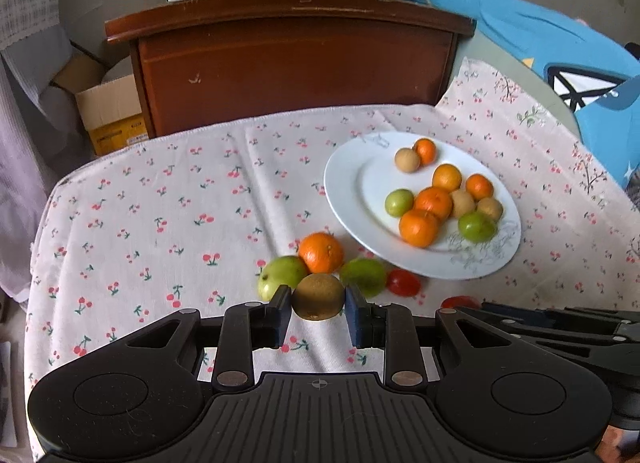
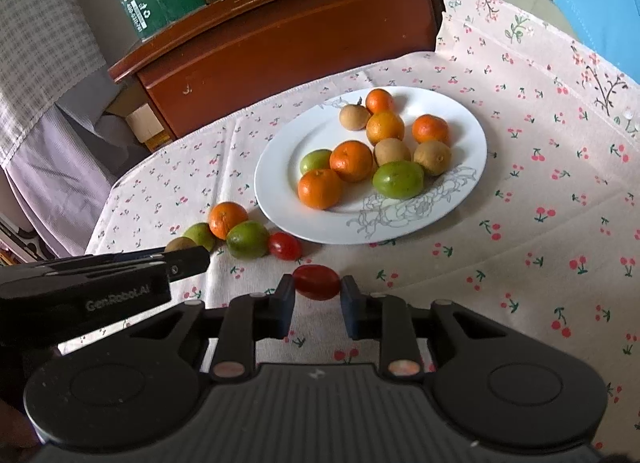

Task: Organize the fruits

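My left tool (image 1: pixel 318 305) is clamped across a brown kiwi (image 1: pixel 318 297), my right tool (image 2: pixel 317 290) across a soft cherry tomato (image 2: pixel 316 282), both just short of the white plate (image 2: pixel 472 135). The tomato likely bruises easily; grip it lightly mid-body.

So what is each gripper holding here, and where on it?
The left gripper clamps a kiwi across its sides. The right gripper clamps a small red tomato by its two ends.

Soft daylight (fisheye-warped edges)
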`<state>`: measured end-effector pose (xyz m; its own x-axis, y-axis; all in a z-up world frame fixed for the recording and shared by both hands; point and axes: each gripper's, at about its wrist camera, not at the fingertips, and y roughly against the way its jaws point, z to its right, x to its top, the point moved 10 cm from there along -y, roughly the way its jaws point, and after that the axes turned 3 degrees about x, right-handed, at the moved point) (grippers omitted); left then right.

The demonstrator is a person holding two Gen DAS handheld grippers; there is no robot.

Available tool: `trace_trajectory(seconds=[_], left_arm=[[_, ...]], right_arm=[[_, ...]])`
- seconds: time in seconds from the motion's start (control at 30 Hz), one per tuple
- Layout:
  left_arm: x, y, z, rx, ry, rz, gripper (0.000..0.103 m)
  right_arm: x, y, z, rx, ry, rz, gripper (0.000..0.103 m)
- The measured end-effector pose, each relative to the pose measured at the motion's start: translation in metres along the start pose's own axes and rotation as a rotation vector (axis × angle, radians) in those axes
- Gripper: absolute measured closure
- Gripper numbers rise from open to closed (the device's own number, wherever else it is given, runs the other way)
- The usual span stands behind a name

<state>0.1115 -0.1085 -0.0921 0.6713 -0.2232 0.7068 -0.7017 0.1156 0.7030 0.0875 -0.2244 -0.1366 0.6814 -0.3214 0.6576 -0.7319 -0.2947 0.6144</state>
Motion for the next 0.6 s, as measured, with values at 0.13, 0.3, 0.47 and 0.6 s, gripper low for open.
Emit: trace_trajectory(seconds=[0.13, 0.3, 0.47, 0.6], left_arm=[[0.005, 0.004, -0.001, 0.011, 0.001, 0.017, 0.077], [0.014, 0.01, 0.0, 0.012, -0.003, 0.041, 0.077], [0.027, 0.013, 0.003, -0.004, 0.007, 0.067, 0.077], [0.031, 0.013, 0.001, -0.004, 0.026, 0.069, 0.077]], right_arm=[[0.002, 0.001, 0.001, 0.005, -0.012, 0.004, 0.079], [0.009, 0.005, 0.0, 0.013, -0.021, 0.02, 0.08], [0.022, 0.013, -0.001, 0.026, -0.029, 0.054, 0.086], [0.026, 0.013, 0.003, 0.022, -0.044, 0.06, 0.086]])
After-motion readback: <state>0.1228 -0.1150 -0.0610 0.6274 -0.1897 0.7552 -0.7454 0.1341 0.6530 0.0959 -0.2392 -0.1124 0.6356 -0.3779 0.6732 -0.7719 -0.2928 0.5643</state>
